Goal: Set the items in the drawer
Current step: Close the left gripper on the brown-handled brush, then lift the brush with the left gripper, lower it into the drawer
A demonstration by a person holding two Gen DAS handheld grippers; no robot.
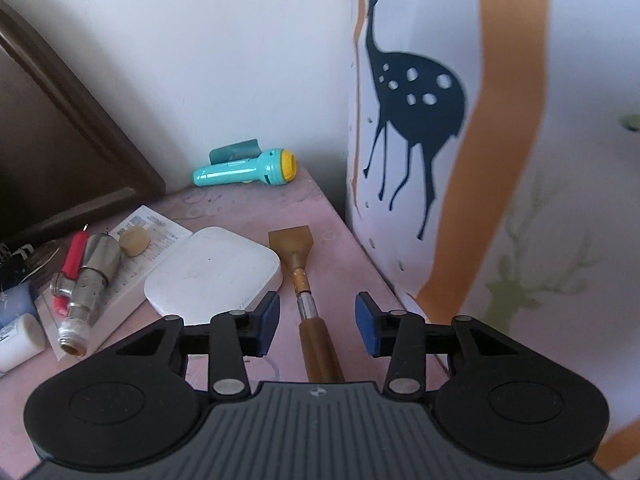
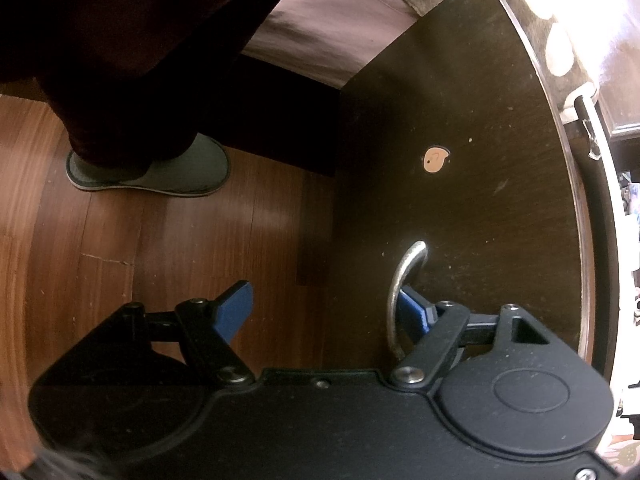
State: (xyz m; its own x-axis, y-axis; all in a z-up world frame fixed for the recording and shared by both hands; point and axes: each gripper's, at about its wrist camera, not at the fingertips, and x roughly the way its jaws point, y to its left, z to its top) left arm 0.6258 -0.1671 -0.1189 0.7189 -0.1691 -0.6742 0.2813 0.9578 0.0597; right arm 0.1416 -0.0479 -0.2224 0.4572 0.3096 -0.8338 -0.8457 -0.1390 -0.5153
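A scraper [image 1: 310,300] with a brass-coloured blade and a brown handle lies on the pink tabletop [image 1: 344,240], blade pointing away. My left gripper [image 1: 318,326] straddles its handle. The blue pads [image 1: 269,322] stand apart from the handle on both sides, so the gripper is open. In the right wrist view the dark drawer front [image 2: 460,208] carries a curved metal handle [image 2: 402,280]. My right gripper [image 2: 324,308] is open wide. Its right finger [image 2: 414,310] is tucked behind the handle, and the other finger hangs over the wooden floor.
On the tabletop lie a teal flashlight [image 1: 244,168], a white square box [image 1: 212,268], a metal valve [image 1: 90,280] with a red lever and a white bottle [image 1: 16,340]. A deer-print cloth [image 1: 440,120] borders the right edge. A person's slippered foot [image 2: 152,172] stands on the floor.
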